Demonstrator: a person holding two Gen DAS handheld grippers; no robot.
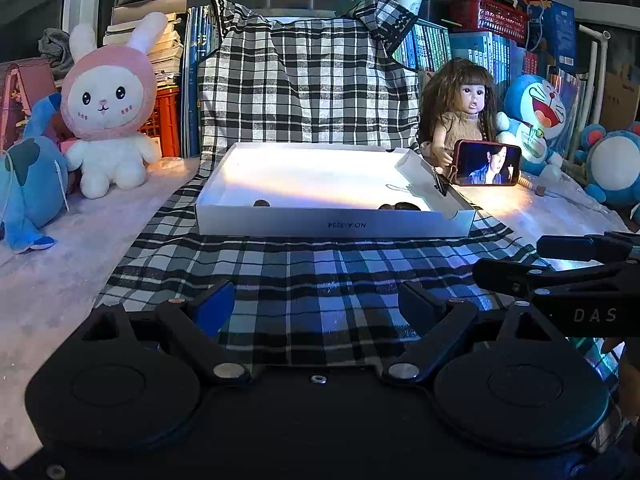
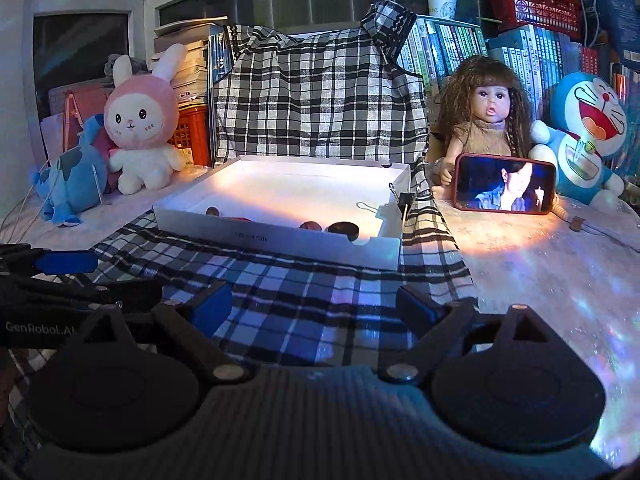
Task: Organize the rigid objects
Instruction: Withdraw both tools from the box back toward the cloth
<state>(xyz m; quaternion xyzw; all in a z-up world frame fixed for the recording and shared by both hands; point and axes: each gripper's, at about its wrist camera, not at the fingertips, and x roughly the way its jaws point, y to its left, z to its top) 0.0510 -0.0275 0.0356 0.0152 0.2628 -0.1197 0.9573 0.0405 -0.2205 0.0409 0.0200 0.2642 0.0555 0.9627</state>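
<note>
A shallow white box [image 1: 332, 225] [image 2: 276, 242] lies on the checked cloth [image 1: 320, 276] ahead of both grippers. Small dark round pieces rest inside along its near wall: a brown one [image 1: 261, 202] [image 2: 212, 211] at the left, a reddish one [image 2: 240, 219], and dark ones [image 1: 400, 206] [image 2: 344, 229] toward the right. A black binder clip [image 2: 404, 200] grips the box's right wall. My left gripper [image 1: 316, 304] [image 2: 128, 274] hovers open over the cloth, nothing between its blue pads. My right gripper [image 2: 316, 306] [image 1: 508, 258] stands open beside it, also empty.
A pink-hooded rabbit plush [image 1: 108, 108] and a blue plush [image 1: 28, 184] sit at the left. A doll [image 2: 486, 120], a phone [image 2: 504, 188] propped with a lit screen and a blue cat plush [image 2: 588, 136] are at the right. Books and crates line the back.
</note>
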